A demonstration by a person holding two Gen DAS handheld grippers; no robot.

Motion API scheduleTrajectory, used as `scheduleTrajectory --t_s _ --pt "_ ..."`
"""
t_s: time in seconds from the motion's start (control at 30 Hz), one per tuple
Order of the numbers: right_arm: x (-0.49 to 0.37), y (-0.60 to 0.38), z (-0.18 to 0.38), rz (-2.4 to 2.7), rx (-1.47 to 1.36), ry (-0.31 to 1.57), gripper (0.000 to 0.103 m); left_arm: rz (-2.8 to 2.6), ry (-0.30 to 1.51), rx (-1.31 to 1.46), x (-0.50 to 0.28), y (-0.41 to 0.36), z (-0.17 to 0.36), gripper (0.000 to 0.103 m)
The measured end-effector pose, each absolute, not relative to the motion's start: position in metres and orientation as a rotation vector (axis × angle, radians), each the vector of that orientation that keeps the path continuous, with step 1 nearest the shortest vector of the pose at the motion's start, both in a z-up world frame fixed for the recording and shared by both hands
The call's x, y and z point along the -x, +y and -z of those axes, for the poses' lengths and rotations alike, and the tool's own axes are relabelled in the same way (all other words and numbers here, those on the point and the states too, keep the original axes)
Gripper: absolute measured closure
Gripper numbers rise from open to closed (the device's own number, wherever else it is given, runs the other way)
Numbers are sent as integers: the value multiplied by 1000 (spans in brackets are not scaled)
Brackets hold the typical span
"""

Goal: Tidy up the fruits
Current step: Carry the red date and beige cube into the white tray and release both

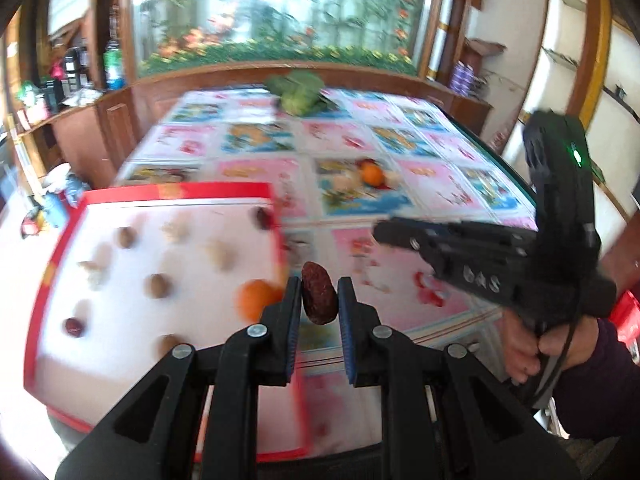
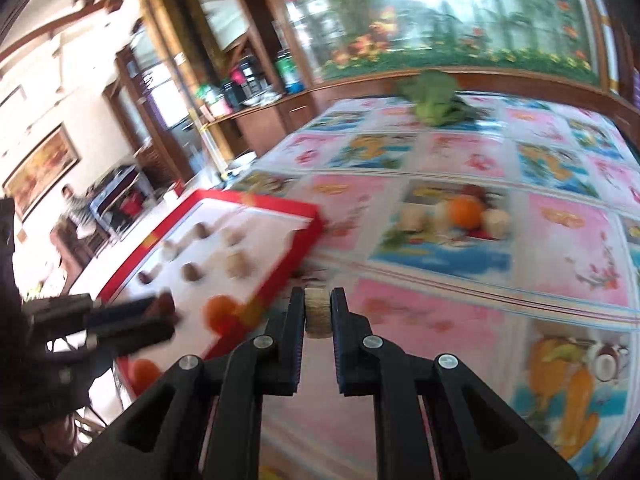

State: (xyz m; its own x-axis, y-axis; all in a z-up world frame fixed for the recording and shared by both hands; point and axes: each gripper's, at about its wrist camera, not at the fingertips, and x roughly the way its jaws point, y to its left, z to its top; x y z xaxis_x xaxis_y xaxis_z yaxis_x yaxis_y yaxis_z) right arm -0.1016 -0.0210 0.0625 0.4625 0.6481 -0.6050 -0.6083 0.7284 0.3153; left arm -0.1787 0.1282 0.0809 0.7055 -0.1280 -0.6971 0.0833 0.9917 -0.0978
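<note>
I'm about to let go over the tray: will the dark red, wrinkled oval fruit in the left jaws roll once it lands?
Probably only a little. The dark red wrinkled oval fruit is elongated, so it should tip onto its side and perhaps wobble. Its wrinkled skin suggests it is dry and light, unlikely to slip. The red-rimmed white tray looks smooth, so it might slide slightly.

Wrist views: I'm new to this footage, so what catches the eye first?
The left claw is shut on a dark red date held above the table, beside the red-rimmed tray. The right claw is shut on a pale, cork-like piece. An orange sits farther off on the fruit-print tablecloth.
</note>
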Motion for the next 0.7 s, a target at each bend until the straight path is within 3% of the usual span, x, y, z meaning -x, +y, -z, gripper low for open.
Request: scheduleTrajectory --t_s 0.4,0.7 --pt "155 73 -65 -974 88 764 93 -167 762 136 235 238 -66 83" --pt "150 80 -40 -936 88 837 93 -137 803 173 234 244 -45 83"
